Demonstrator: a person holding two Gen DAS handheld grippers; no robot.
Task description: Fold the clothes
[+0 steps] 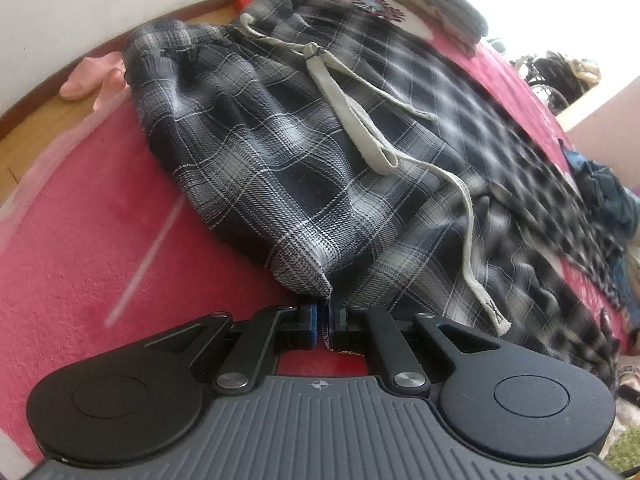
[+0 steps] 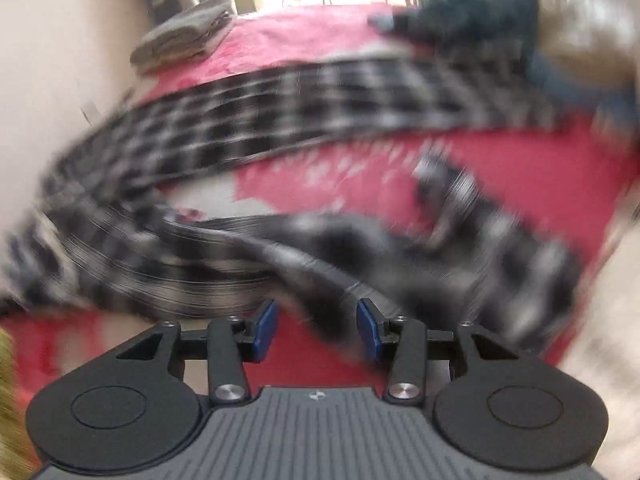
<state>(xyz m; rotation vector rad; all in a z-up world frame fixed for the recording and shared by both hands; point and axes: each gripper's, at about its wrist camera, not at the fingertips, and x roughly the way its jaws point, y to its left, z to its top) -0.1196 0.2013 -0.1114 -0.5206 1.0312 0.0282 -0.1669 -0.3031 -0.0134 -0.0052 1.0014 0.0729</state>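
Black, grey and white plaid trousers point(image 1: 288, 152) with a cream drawstring point(image 1: 352, 120) lie spread on a red blanket point(image 1: 80, 232). My left gripper point(image 1: 323, 322) is shut on a corner of the trousers' waistband. In the right wrist view, which is heavily blurred, the plaid trousers point(image 2: 260, 120) stretch across the blanket point(image 2: 520, 168) in two legs. My right gripper point(image 2: 317, 328) is open, its blue pads point(image 2: 266, 330) apart, with a fold of plaid cloth lying just in front of and between them.
A folded grey-beige garment point(image 1: 440, 4) lies at the far end of the blanket; it also shows in the right wrist view point(image 2: 184, 32). A dark blue garment point(image 2: 472, 20) is heaped at the far right. A pink slipper point(image 1: 92, 76) sits on the wooden floor point(image 1: 24, 148).
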